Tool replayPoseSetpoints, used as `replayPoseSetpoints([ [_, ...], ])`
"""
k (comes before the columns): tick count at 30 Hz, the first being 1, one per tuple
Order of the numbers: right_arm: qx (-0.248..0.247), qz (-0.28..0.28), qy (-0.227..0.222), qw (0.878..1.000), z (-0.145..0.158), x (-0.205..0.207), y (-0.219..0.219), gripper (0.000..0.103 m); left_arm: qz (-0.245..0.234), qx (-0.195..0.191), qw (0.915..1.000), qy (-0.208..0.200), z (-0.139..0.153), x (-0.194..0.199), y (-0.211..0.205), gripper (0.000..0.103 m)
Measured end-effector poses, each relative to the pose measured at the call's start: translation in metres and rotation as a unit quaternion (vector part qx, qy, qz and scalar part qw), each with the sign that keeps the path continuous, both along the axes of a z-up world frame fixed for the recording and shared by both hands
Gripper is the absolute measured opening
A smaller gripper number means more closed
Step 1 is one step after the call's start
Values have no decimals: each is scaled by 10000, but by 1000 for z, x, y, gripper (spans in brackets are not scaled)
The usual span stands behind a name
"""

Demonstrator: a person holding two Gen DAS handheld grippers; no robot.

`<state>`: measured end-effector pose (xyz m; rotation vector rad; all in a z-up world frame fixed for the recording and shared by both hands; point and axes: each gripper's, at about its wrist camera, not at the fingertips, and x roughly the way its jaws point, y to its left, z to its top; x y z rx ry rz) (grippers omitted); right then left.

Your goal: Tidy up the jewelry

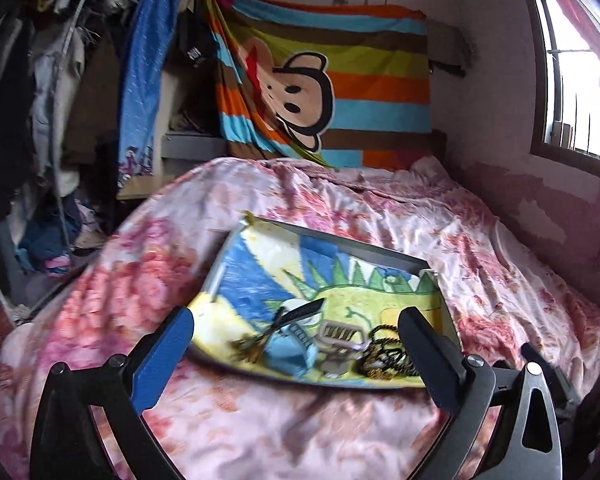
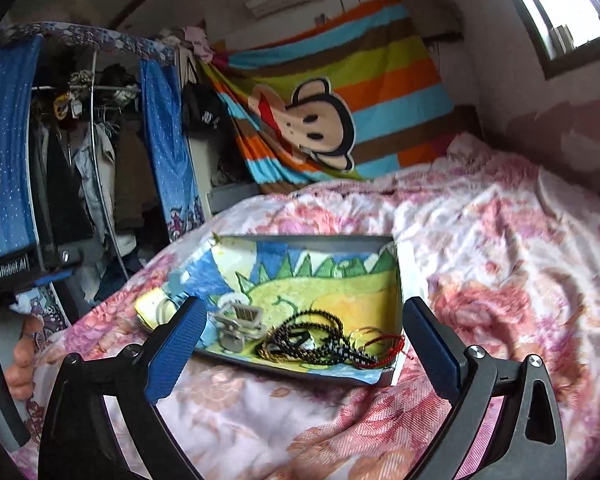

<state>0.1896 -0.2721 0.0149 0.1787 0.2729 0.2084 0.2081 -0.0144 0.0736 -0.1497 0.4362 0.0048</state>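
A shallow grey tray (image 1: 380, 250) lined with a child's dinosaur drawing lies on the bed; it also shows in the right wrist view (image 2: 300, 241). Jewelry lies at its near edge: a grey hair claw clip (image 1: 342, 338) (image 2: 240, 320), black-and-gold braided cords (image 1: 384, 354) (image 2: 312, 340), a thin red string bracelet (image 2: 388, 346), and a black feather-like piece with a tassel (image 1: 296, 314). My left gripper (image 1: 296, 354) is open and empty, just before the tray's near edge. My right gripper (image 2: 304, 344) is open and empty, its fingers straddling the tray's near edge.
The bed has a rumpled pink floral cover (image 1: 220, 420). A striped monkey blanket (image 1: 320, 92) hangs at the head. A crowded clothes rack with blue curtains (image 2: 100, 152) stands left. A window (image 1: 572, 80) is on the right wall. The left gripper's body (image 2: 4, 272) shows at the far left of the right wrist view.
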Motion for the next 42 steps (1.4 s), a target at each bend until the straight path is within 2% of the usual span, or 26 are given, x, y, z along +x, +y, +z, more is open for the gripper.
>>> replayPoseSetpoints([
  [5, -5, -105, -244, 9996, 26, -37, 0, 99, 156, 74, 9998, -109, 4, -37, 16, 103],
  [14, -158, -71, -361, 9992, 64, -105, 6, 99, 196, 247, 9990, -302, 9, -106, 25, 103],
  [19, -203, -111, -383, 9990, 69, -149, 7, 100, 236, 234, 9987, -381, 9, -144, 31, 103],
  [25, -368, -202, -479, 9980, 64, -183, 13, 100, 268, 337, 9979, -481, 3, -179, 36, 103],
  [32, -617, -224, -435, 9969, 54, -187, 24, 100, 307, 443, 9970, -552, -15, -190, 35, 103],
  [37, -673, -132, -233, 9974, 43, -177, 29, 100, 292, 481, 9982, -195, -29, -179, 38, 103],
  [42, -701, -85, -76, 9975, 32, -169, 30, 100, 363, 293, 9988, -134, -34, -176, 42, 103],
])
